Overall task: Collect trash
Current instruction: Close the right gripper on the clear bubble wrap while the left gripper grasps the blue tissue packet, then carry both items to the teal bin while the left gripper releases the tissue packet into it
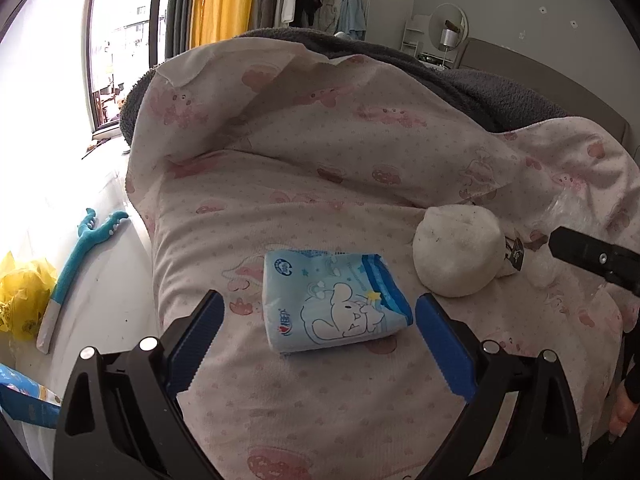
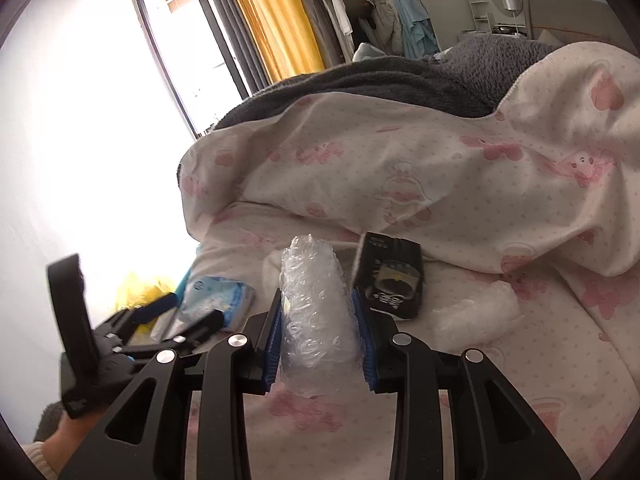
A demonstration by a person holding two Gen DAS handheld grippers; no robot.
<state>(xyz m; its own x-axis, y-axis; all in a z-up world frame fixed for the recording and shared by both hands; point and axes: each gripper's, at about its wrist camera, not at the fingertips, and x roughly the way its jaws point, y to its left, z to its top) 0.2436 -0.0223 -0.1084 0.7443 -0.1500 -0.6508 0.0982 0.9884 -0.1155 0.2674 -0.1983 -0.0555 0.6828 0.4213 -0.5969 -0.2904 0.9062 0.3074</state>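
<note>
A light blue tissue pack (image 1: 334, 298) with a white cartoon animal lies on the pink-patterned bedsheet (image 1: 304, 208). My left gripper (image 1: 318, 308) is open, its blue pads on either side of the pack, not touching it. A white round wad (image 1: 458, 250) lies to the pack's right. My right gripper (image 2: 318, 300) is shut on a roll of clear bubble wrap (image 2: 314, 304), held above the bed. A black packet (image 2: 390, 276) and another clear plastic piece (image 2: 476, 314) lie beyond it. The tissue pack also shows in the right wrist view (image 2: 218, 294).
A pink-print duvet (image 2: 400, 168) and grey blanket (image 1: 480, 88) are heaped at the back of the bed. On the floor to the left lie a yellow plastic bag (image 1: 24, 300), a teal plush toy (image 1: 78, 256) and a blue package (image 1: 24, 396).
</note>
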